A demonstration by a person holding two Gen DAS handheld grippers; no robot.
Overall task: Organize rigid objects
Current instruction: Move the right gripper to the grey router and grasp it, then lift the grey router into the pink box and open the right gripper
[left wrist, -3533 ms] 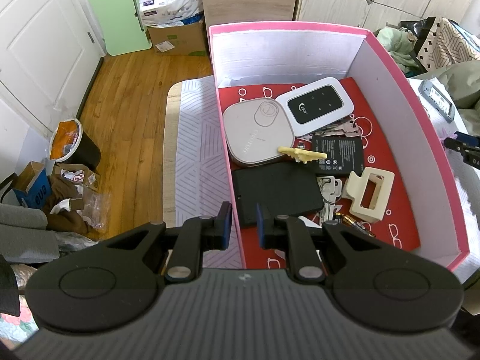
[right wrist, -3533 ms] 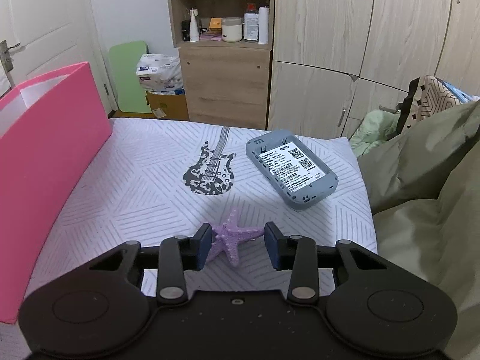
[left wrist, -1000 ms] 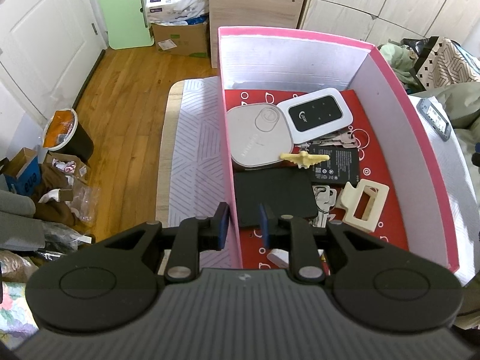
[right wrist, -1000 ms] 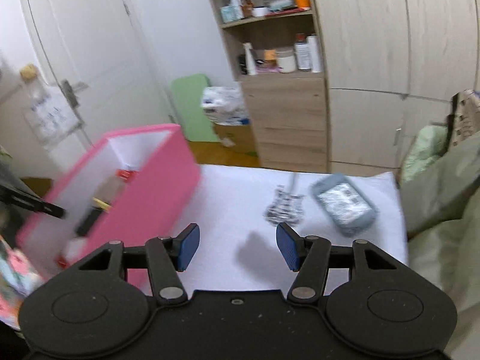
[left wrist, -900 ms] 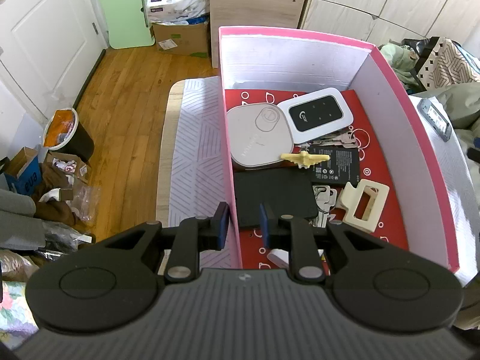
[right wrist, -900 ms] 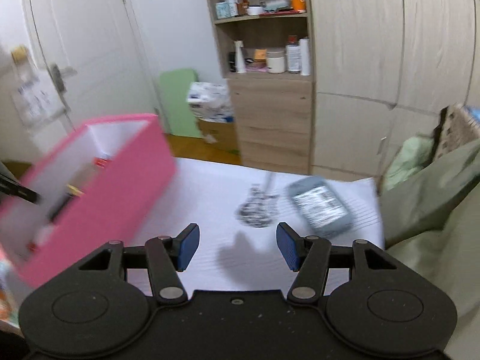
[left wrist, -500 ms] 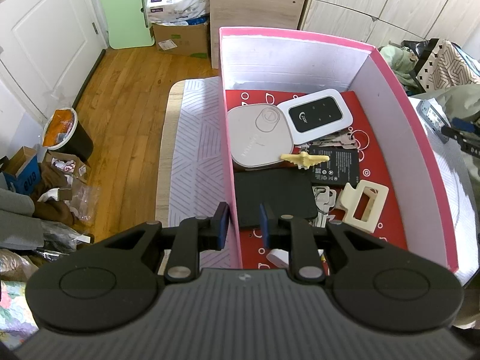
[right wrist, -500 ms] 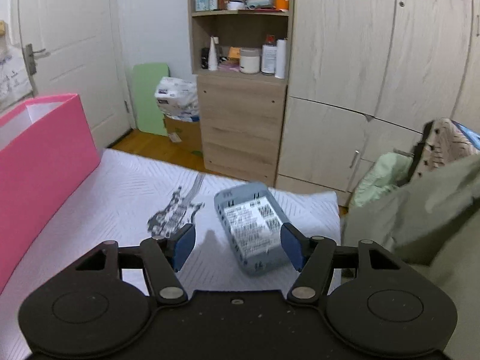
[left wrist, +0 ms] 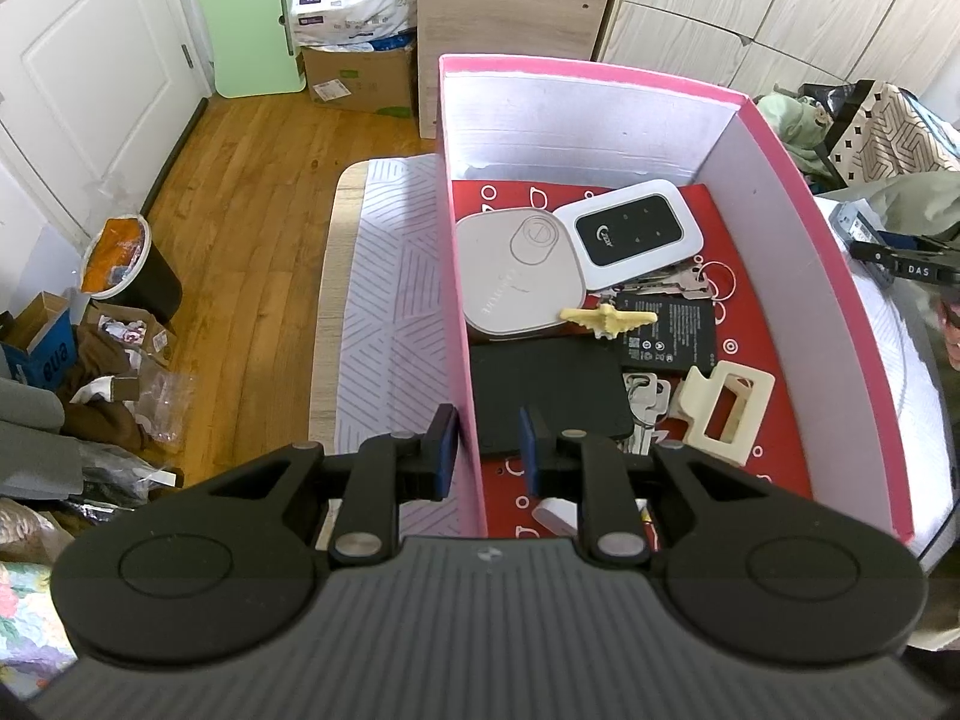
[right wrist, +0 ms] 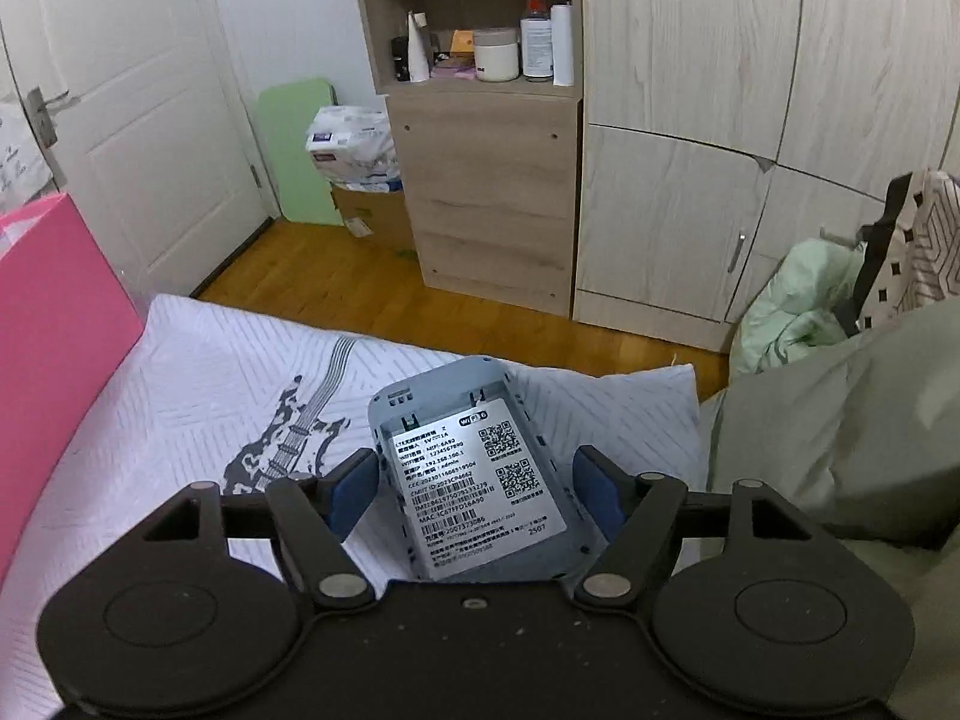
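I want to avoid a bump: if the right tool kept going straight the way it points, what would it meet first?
Probably the grey device lying label-up on the white cloth. It already sits between the right tool's opening jaws, untouched by the pads; exact depth is unclear.

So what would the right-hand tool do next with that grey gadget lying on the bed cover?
Probably close on it. The right gripper is opening, its blue-padded fingers flanking the grey plastic router shell with the white label, neither pad visibly pressing it. The shell lies alone on the white patterned bed cover, outside the pink cardboard box, so a squeeze would likely come before lifting.

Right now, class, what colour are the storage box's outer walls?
Pink storage box; clearest in the left wrist view.
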